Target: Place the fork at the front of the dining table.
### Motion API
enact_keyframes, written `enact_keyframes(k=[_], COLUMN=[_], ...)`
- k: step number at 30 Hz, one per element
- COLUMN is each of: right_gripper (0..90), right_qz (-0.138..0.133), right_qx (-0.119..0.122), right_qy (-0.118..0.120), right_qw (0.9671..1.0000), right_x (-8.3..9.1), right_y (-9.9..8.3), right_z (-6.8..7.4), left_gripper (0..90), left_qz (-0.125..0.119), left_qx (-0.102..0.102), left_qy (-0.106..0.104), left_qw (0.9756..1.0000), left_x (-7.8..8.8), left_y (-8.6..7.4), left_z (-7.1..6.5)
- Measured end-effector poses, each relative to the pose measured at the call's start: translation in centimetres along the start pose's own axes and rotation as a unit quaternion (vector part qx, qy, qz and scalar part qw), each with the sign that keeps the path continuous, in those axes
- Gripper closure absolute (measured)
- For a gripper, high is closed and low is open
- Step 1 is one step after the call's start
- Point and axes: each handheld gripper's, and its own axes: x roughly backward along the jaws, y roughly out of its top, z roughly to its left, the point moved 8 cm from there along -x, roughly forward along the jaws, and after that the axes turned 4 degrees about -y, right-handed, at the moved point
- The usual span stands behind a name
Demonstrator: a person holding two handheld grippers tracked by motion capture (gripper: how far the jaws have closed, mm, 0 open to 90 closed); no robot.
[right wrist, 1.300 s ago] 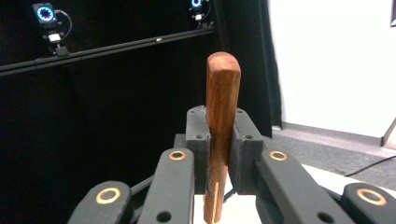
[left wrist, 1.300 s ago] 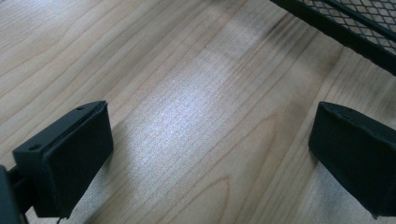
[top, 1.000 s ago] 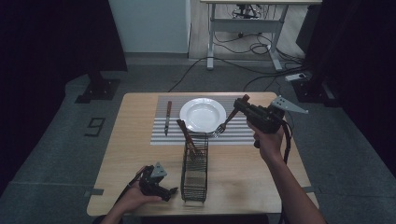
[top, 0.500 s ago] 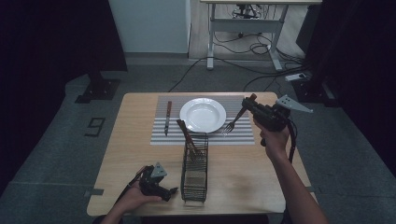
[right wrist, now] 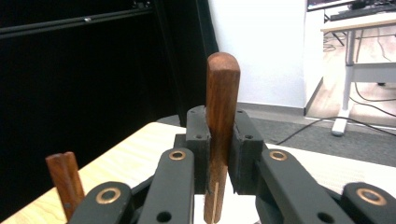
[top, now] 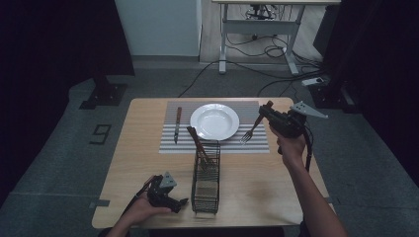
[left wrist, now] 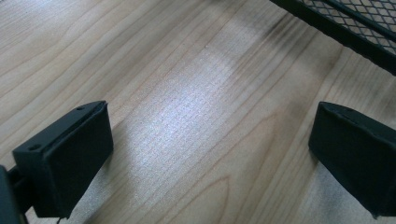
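Note:
My right gripper (top: 267, 112) is shut on the wooden handle of a fork (top: 250, 130), which hangs tines-down over the right end of the striped placemat (top: 170, 145), just right of the white plate (top: 214, 121). In the right gripper view the fork handle (right wrist: 221, 107) stands upright, clamped between the two jaws. A knife (top: 178, 123) with a wooden handle lies on the mat left of the plate. My left gripper (top: 179, 203) rests low at the front left of the table, beside the wire basket (top: 206, 180); its jaws stand wide apart over bare wood, left gripper (left wrist: 210, 154) holding nothing.
The black wire basket holds a wooden-handled utensil (top: 197, 143) leaning up and left; its mesh edge (left wrist: 345, 28) shows close to my left gripper. Bare wooden tabletop (top: 257, 182) stretches between the basket and the right forearm. Beyond the table are a desk frame and floor cables.
My right gripper has carried the fork to the right and lower, from over the plate's right rim to the mat's right end. The left gripper has stayed put.

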Motion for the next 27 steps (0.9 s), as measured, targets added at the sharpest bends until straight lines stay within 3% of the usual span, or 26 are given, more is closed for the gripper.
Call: enact_keyframes(k=[22, 27], right_gripper=[80.7, 80.7], right_qz=[0.046, 0.056], right_qx=[0.017, 0.032], right_qy=[-0.066, -0.078], right_qw=[0.9966, 0.9949], right_x=[-1.7, -2.0], right_y=[-3.0, -3.5], right_z=[-3.8, -4.2], left_gripper=[0.0, 0.0], left_qz=[0.0, 0.0], left_qx=[0.0, 0.0], left_qy=[0.0, 0.0], left_qw=[1.0, 1.0], left_x=[0.0, 0.0], left_y=[0.0, 0.0], left_z=[0.0, 0.0])
